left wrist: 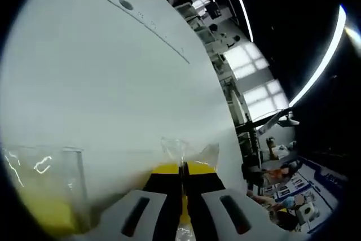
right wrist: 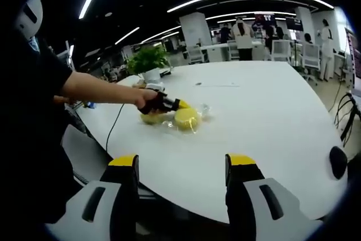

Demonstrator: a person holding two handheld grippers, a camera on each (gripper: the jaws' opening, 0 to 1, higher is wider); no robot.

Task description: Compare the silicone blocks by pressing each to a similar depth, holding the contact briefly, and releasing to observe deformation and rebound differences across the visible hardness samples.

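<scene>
**Left hand-held gripper down on bagged yellow block, right one held back**

White bench (right wrist: 271,111) is big w/ a rounded edge, office desks and people standing far behind it. A person in a dark sleeve (right wrist: 34,83) leans in from the left of the right gripper view, arm stretched over the bench. A potted plant (right wrist: 148,60) sits near the bench's far-left edge.

Two yellow silicone blocks (right wrist: 186,118) lie side by side near the middle-left of the bench, in clear plastic wrap. The left hand-held gripper (right wrist: 169,104), seen from the right gripper view, rests its tip against the blocks. In the left gripper view its jaws are pressed together, w/ clear wrap (left wrist: 183,149) and yellow right at the tips; whether they pinch the wrap, can't tell. A second clear-bagged yellow block (left wrist: 45,207) sits at lower left of that view.

Right hand-held gripper (right wrist: 181,167) hangs off the bench's near edge, jaws spread wide, nothing between them, well apart from the blocks.
</scene>
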